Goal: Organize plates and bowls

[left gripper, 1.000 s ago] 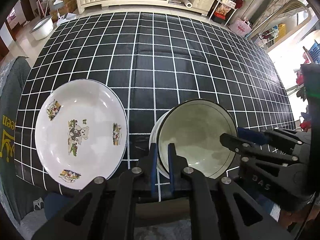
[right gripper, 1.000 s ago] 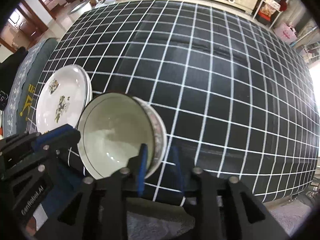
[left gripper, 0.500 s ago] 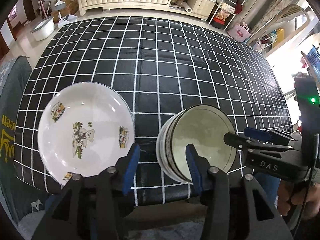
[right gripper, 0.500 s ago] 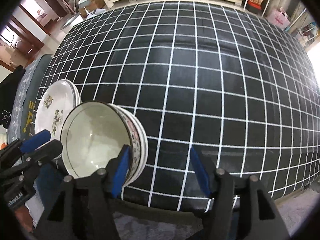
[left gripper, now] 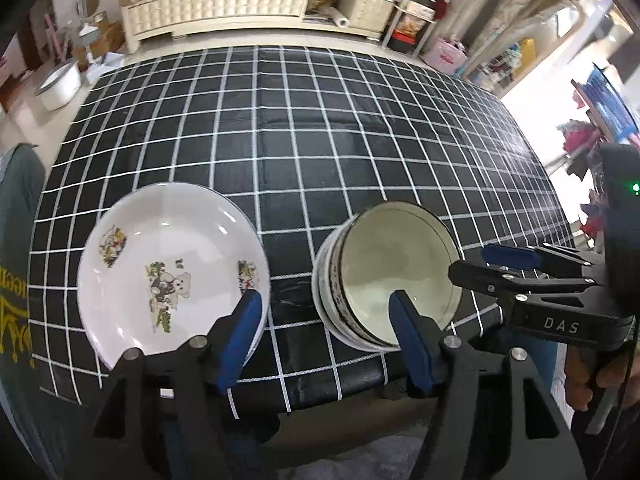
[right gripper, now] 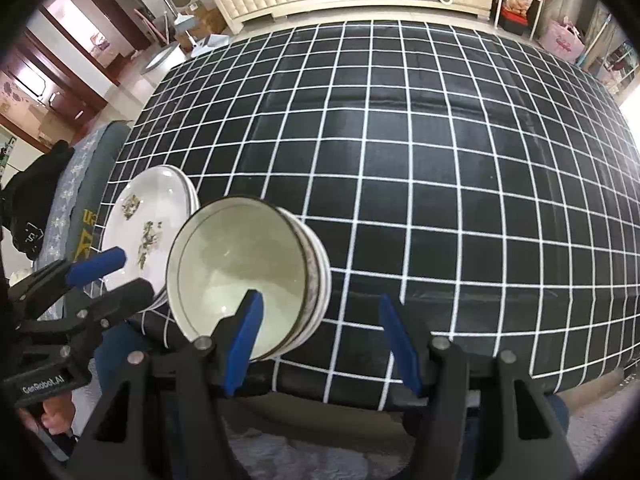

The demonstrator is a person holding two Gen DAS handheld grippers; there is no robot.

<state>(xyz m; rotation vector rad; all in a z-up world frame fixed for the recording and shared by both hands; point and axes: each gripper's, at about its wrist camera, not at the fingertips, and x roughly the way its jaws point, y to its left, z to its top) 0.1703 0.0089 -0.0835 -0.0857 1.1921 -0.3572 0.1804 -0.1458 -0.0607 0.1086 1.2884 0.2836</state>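
Note:
A stack of white plates with a bear picture [left gripper: 168, 276] lies near the table's front left edge; it also shows in the right wrist view [right gripper: 148, 232]. A stack of pale bowls with dark patterned rims [left gripper: 392, 272] sits to its right, also in the right wrist view [right gripper: 244, 276]. My left gripper [left gripper: 328, 332] is open and empty, its fingers astride the gap between plates and bowls, near the front edge. My right gripper [right gripper: 320, 336] is open and empty, just right of the bowls, and shows in the left wrist view [left gripper: 480, 264].
The table has a black cloth with a white grid [left gripper: 320, 128], bare behind the dishes. A grey chair back with a cloth [right gripper: 80, 184] stands at the left. A cream cabinet [left gripper: 224, 4] and cluttered shelves [left gripper: 416, 8] are beyond the far edge.
Both grippers, shut on the bowl stack's rim a second ago, have opened wide and drawn back toward the front edge. The bowls now rest on the table.

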